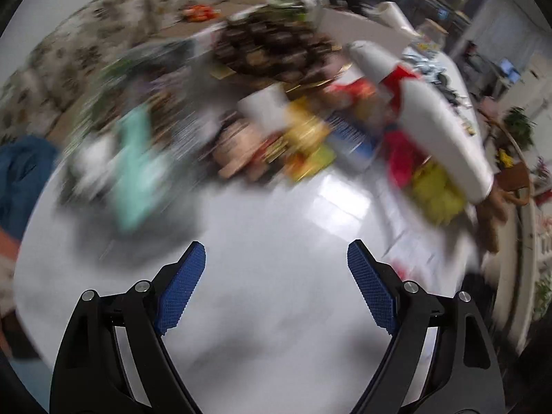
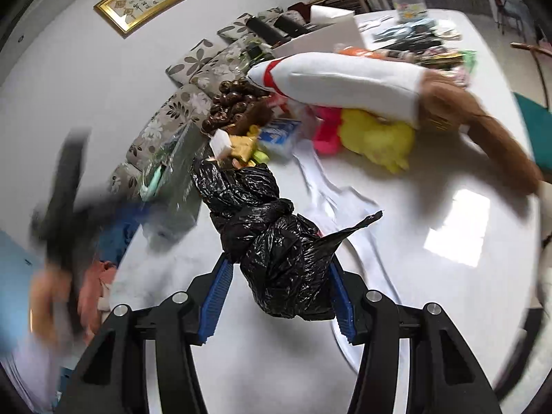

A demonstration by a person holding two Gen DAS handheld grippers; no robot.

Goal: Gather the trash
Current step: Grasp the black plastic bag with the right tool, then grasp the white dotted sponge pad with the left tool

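Observation:
My right gripper [image 2: 279, 276] is shut on a knotted black trash bag [image 2: 276, 238] and holds it over the white table [image 2: 448, 276]. The bag's far end [image 2: 234, 186] reaches toward a heap of wrappers and packets [image 2: 255, 141]. My left gripper [image 1: 276, 269] is open and empty above the bare white tabletop [image 1: 276, 310]; its view is blurred by motion. It faces the same heap of trash, with yellow wrappers [image 1: 303, 138] and a blue and white packet [image 1: 348, 138]. The left gripper also shows as a dark blur at the left of the right wrist view [image 2: 62, 200].
A person's arm in a white sleeve [image 2: 345, 79] reaches across the table over yellow [image 2: 376, 141] and pink [image 2: 327, 131] items. A tray of dark round sweets [image 1: 272, 48] stands behind the heap. White paper [image 2: 331, 186] lies on the table. A flowered sofa [image 2: 179, 103] stands beyond.

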